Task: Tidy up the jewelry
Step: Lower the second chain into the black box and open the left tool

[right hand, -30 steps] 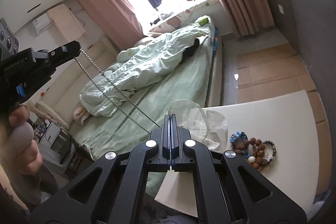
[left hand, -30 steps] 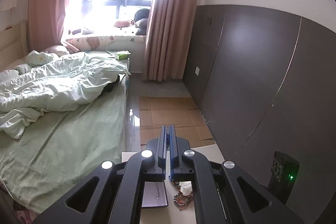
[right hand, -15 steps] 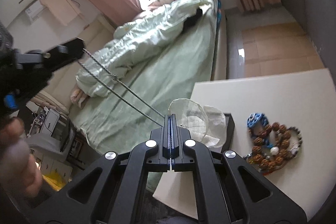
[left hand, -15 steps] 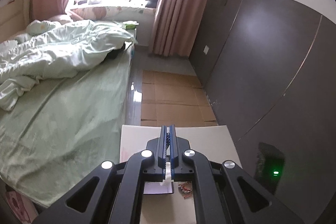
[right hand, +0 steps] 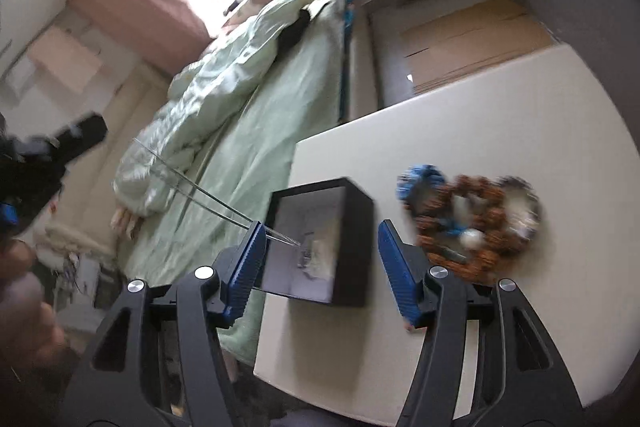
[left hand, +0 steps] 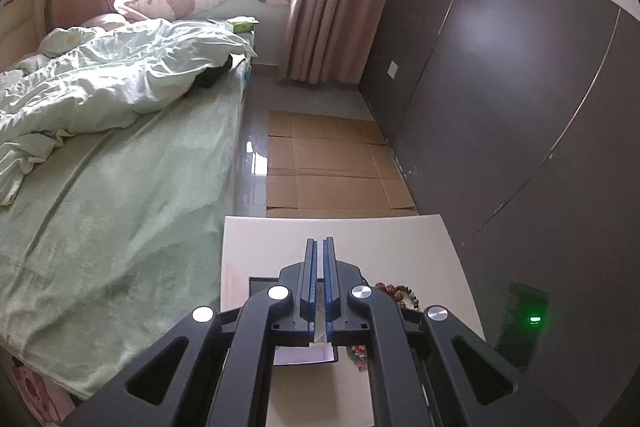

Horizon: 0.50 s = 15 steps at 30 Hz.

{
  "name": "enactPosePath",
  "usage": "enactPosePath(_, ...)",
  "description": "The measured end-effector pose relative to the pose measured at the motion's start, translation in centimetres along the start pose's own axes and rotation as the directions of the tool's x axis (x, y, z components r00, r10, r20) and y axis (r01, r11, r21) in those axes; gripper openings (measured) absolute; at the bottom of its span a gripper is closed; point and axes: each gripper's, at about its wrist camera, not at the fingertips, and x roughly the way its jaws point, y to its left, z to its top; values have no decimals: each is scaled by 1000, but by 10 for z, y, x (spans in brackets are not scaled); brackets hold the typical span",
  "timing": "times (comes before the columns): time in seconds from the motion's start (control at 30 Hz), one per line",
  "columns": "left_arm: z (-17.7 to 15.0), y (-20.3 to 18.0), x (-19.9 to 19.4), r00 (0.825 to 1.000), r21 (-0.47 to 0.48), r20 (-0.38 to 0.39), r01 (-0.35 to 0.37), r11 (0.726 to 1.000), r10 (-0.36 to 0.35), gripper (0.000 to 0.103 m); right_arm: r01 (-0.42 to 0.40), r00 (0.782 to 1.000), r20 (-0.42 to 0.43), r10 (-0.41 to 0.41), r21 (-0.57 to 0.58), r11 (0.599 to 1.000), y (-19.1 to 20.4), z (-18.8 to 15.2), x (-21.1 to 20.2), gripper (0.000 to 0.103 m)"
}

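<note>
The left tongs (left hand: 319, 251) are sitting nearly closed, only a thin slit showing between the blue pads, and in their own view nothing can be made out inside that slit. In the right wrist view they are appearing as a dark blurred shape at the far left (right hand: 60, 147), and a silver chain (right hand: 208, 193) is running taut from them, down and rightward, into the black box (right hand: 352, 239). So they are judged to be pinching the chain's upper end, though the grip itself is too blurred to confirm.

The box is standing open on the white counter (right hand: 480, 131), directly ahead of the right tongs (right hand: 322, 255) and between their fingers in the view. The chain's lower end is lying inside it beside something pale, possibly a pouch; blur is hiding the detail. The right tongs are spread wide and are carrying nothing.

Just right of the right tongs, a heap of beaded bracelets (right hand: 472, 223) is resting on the counter, apart from the box.

The step in hand appears to be lowering the chain into the box. Next, the left tongs will likely need to come down over the box and part, so the chain drops inside rather than over the rim.
</note>
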Motion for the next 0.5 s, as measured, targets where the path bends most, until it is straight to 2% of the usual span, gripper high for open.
enactPosePath(0.17, -15, 0, 27, 999, -2, -46, -12, 1000, 12, 2, 36, 998, 45, -40, 79, 996, -45, -8, -27, 59)
enactPosePath(0.2, -21, -1, 33, 998, -1, -57, -13, 1000, 13, 8, 48, 997, 51, -53, 90, 995, -55, -8, -30, 59)
enactPosePath(0.23, -26, -2, 37, 998, 0, -63, -14, 1000, 14, 26, 58, 996, 55, -63, 94, 994, -60, -8, -32, 59)
enactPosePath(0.27, -32, -5, 43, 998, 3, -66, -16, 1000, 16, 37, 69, 996, 57, -74, 98, 993, -67, -9, -34, 59)
enactPosePath(0.3, -37, -7, 46, 998, 6, -63, -15, 1000, 15, 54, 76, 995, 55, -82, 102, 992, -72, -10, -34, 59)
enactPosePath(0.4, -55, -18, 65, 996, 30, -90, 4, 1000, -1, 55, 103, 994, 26, -107, 133, 986, -89, -13, -31, 59)
enactPosePath(0.5, -66, -27, 85, 990, 16, -136, 31, 999, -28, 54, 132, 991, 13, -135, 161, 978, -104, -13, -31, 59)
